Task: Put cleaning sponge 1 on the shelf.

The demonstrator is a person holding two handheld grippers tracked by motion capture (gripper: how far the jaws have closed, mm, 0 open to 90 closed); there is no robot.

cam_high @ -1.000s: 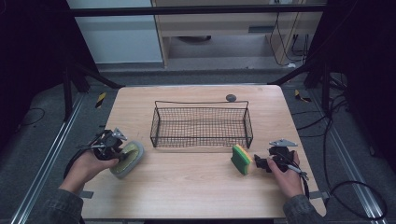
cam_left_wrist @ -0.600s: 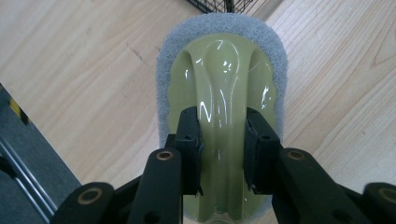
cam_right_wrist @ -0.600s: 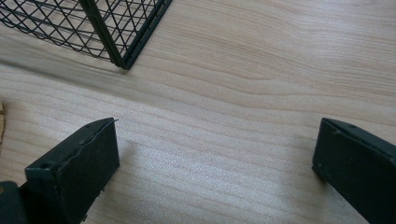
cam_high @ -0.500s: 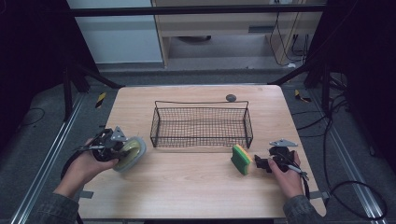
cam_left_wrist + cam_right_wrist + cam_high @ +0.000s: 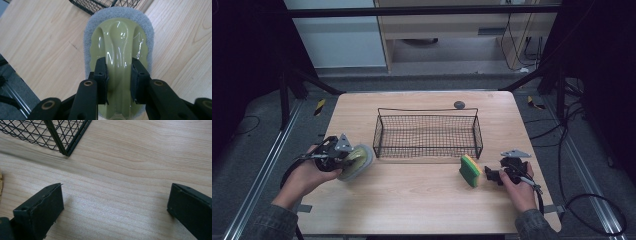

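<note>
My left gripper [image 5: 343,156] is clamped on the green handle of a scrub brush [image 5: 119,50] with a grey pad, holding it at the left of the frame, just left of the wire basket [image 5: 428,133]. My right gripper [image 5: 495,173] stands wide over bare tabletop [image 5: 140,170] at the lower right, beside a green-and-yellow sponge [image 5: 470,170].

The wire basket [image 5: 428,132] stands mid-table [image 5: 422,205], the scrubber [image 5: 356,162] to its left, the sponge [image 5: 470,171] before its right end.
</note>
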